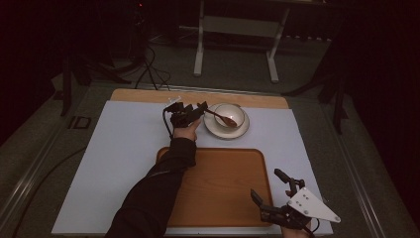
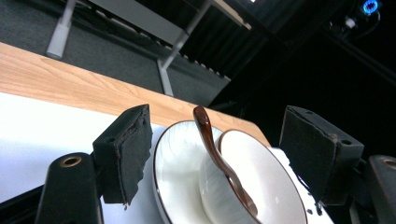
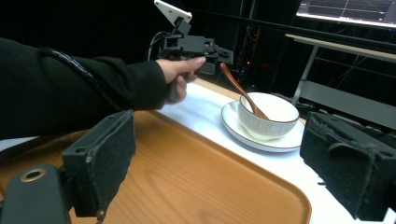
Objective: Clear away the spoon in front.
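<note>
A brown spoon (image 1: 220,117) rests in a white bowl (image 1: 239,113) on a white saucer (image 1: 213,130) at the far middle of the table, handle slanting up to the left. My left gripper (image 1: 194,112) reaches in from the left. In the left gripper view the spoon (image 2: 212,144) handle rises between the two wide-apart pads (image 2: 126,154) and touches neither; the left gripper (image 2: 219,140) is open. The bowl (image 2: 275,186) and saucer (image 2: 177,168) lie just beyond. My right gripper (image 1: 266,183) hovers open and holds nothing at the near right corner of the wooden tray (image 1: 223,183).
A white mat (image 1: 124,148) covers the wooden table (image 1: 148,95). The right gripper view looks across the tray (image 3: 187,177) to the bowl (image 3: 268,116), the spoon (image 3: 238,91) and the left gripper (image 3: 212,58). A metal stand (image 1: 237,29) is on the floor beyond the table.
</note>
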### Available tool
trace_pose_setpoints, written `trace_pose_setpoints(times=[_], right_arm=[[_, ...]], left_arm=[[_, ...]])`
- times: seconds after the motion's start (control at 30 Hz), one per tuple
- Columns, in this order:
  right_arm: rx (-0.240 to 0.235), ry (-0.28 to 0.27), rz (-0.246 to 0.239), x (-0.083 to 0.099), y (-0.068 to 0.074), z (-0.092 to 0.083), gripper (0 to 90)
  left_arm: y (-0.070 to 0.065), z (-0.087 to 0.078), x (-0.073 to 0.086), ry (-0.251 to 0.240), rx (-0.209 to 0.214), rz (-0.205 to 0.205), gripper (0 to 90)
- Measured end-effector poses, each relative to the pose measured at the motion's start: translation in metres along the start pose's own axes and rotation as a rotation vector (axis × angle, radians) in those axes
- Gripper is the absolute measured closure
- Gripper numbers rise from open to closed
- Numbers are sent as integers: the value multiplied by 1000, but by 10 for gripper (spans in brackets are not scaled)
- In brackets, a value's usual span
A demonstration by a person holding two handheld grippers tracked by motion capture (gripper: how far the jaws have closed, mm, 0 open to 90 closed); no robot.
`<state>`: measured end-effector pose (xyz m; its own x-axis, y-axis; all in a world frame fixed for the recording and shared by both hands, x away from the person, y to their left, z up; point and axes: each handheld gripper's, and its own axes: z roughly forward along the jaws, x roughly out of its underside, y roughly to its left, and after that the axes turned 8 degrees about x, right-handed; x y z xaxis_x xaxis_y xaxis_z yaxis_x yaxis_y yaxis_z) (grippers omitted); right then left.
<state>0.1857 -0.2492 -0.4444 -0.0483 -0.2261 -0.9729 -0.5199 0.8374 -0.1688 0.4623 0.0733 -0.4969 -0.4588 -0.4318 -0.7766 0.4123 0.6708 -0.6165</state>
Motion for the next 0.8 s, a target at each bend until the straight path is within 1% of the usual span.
trace_pose_setpoints(times=[0.03,0.07,0.17,0.2,0.23,0.27,0.3,0.37,0.4,0.43,0.47,0.5,0.53,0.57,0.6,0.67,0.7,0.73,0.77,0.8], right_arm=[[0,0,0,0,0,0,105],[1,0,2,0,0,0,105],[-1,0,9,1,-1,-1,106],[-1,0,9,1,-1,-1,106],[-2,1,11,1,-1,-1,106],[-2,1,11,1,-1,-1,106],[-3,2,12,1,-1,-1,106],[-6,0,11,1,-1,-1,106],[-6,0,11,1,-1,-1,106],[-7,0,12,1,-1,-1,106],[-9,3,14,1,-1,-1,106],[-9,3,14,1,-1,-1,106],[-9,4,13,1,-1,-1,106],[-9,4,13,1,-1,-1,106],[-11,4,15,1,-1,-1,106],[-11,3,15,1,-1,-1,106],[-12,3,15,1,-1,-1,106],[-13,3,14,1,-1,-1,106],[-13,3,14,1,-1,-1,106],[-16,5,15,2,-2,0,106]], left_arm=[[0,2,1,0,1,-6,247],[0,5,2,1,6,-24,248],[0,11,7,-11,14,-56,260],[-1,13,8,-12,6,-65,260],[-1,16,11,-14,4,-85,294],[-1,16,11,-14,4,-85,298],[-1,17,13,-23,4,-99,335],[-1,18,15,-29,2,-105,375],[0,18,16,-37,14,-118,375],[1,19,17,-42,16,-131,407],[2,19,18,-47,15,-143,472],[2,19,19,-49,19,-159,472],[3,20,19,-53,24,-168,505],[3,20,19,-53,21,-169,505],[4,21,20,-57,30,-178,549],[4,22,21,-58,34,-185,563],[5,21,21,-76,41,-199,599],[7,20,21,-93,37,-215,599],[7,20,21,-93,37,-215,619],[8,19,22,-97,45,-233,619]])
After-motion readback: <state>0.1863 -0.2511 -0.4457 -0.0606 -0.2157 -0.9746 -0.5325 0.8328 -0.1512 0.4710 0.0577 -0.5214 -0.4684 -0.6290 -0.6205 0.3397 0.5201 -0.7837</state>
